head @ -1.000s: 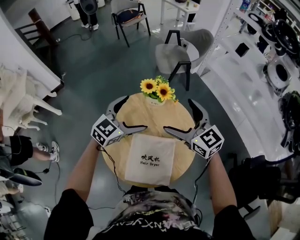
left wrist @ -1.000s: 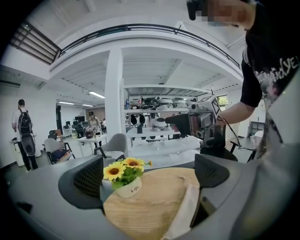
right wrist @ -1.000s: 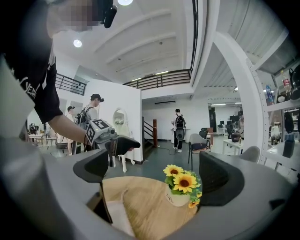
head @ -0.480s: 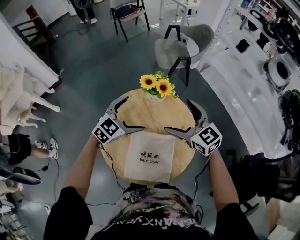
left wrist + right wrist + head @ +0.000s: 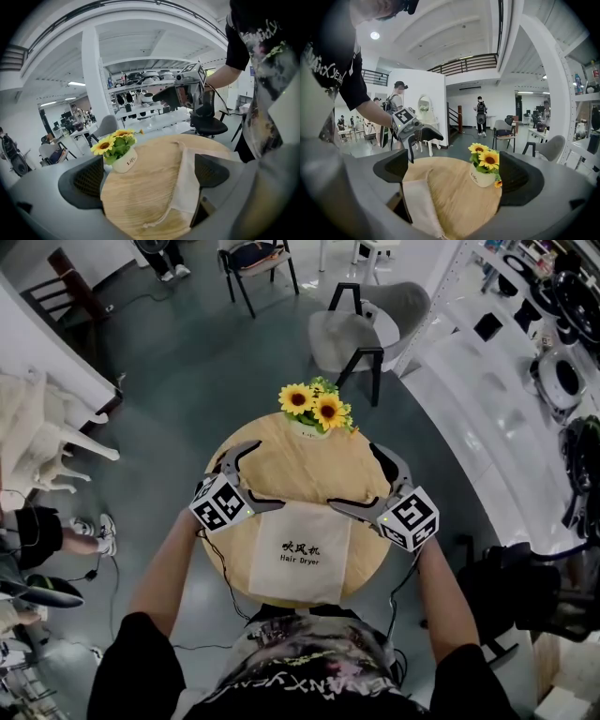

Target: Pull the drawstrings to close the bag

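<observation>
Bag (image 5: 302,554) points its mouth and long axis at the sunflowers (image 5: 314,409); left gripper (image 5: 270,474) and right gripper (image 5: 352,476) open.

1. The bag (image 5: 302,554) is cream cloth, matt and finely woven.
2. The bench (image 5: 281,465) is pale wood, matt, with visible grain.
3. The left gripper (image 5: 147,176) looks grey matt plastic, its pads (image 5: 89,177) rough-gridded.

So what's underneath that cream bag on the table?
The bag lies on the round wooden table. Cloth covers the tabletop directly beneath, so anything there cannot be seen.
</observation>
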Available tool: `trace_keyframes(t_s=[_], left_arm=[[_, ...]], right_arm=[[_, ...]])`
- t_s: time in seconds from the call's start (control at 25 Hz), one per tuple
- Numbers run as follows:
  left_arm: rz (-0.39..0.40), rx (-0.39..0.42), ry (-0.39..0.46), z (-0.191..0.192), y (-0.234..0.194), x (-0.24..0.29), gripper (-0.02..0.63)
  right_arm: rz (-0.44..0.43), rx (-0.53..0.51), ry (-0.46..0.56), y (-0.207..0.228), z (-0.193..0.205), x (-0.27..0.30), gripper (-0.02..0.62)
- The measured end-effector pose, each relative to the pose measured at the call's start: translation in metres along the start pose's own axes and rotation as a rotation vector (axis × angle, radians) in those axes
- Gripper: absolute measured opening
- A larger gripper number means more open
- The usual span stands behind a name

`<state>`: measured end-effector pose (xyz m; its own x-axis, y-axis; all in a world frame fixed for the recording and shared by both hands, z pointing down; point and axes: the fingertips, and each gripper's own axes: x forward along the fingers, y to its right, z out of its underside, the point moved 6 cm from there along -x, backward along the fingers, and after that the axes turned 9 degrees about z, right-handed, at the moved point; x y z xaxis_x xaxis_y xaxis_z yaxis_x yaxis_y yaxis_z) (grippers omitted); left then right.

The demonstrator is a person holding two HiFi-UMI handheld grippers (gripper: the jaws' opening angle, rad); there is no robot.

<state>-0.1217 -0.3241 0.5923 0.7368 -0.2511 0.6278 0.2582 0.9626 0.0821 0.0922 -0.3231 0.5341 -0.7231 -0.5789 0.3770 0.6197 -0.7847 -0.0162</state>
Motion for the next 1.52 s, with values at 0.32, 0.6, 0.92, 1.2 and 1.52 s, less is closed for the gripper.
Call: trace_keyframes(t_s=[0.32, 0.6, 0.92, 1.2, 1.52], left_arm=[[0.033, 0.010, -0.063, 0.019, 0.005, 0.010, 0.588], [0.072, -0.003, -0.119, 0.043, 0.013, 0.022, 0.588], [0.099, -0.015, -0.168, 0.064, 0.018, 0.031, 0.588], [0.119, -0.049, -0.208, 0.088, 0.020, 0.039, 0.588], [0.159, -0.031, -0.269, 0.105, 0.021, 0.055, 0.588]], right_arm=[[-0.032, -0.117, -0.123, 0.002, 0.030, 0.007, 0.584], [-0.095, -0.136, -0.207, 0.007, 0.063, 0.012, 0.584], [-0.139, -0.141, -0.296, 0.010, 0.094, 0.013, 0.583], [-0.181, -0.193, -0.394, 0.010, 0.122, 0.017, 0.583], [-0.226, -0.237, -0.475, 0.015, 0.160, 0.025, 0.583]])
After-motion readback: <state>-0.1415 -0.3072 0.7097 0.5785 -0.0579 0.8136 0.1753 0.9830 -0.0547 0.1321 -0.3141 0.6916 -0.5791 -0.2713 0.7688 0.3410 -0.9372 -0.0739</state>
